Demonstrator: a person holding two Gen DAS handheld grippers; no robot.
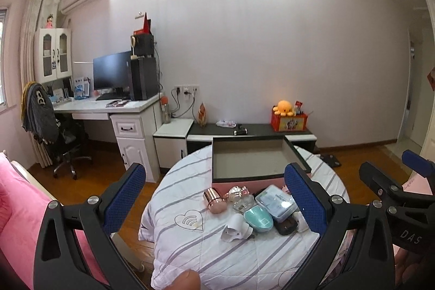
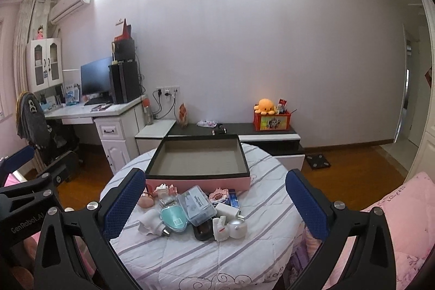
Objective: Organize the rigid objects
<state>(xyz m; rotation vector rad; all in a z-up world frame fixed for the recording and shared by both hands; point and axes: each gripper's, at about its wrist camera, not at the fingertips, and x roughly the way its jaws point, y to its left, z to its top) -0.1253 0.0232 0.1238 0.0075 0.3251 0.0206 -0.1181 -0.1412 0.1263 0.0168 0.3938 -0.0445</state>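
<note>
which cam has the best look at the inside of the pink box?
Right wrist: the pink box sits between the open fingers and its whole bare floor shows, nothing inside. In the left wrist view the box is partly hidden: the blue finger pad covers its near right corner.

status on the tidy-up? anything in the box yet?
Done: nothing; the pink box looks empty. In hand: nothing; left gripper and right gripper are both open above the table. Left: the whole pile, including teal case, clear case and rose-gold cylinder.

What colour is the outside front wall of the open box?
Pink, under a black rim; the box shows best in the right wrist view.
</note>
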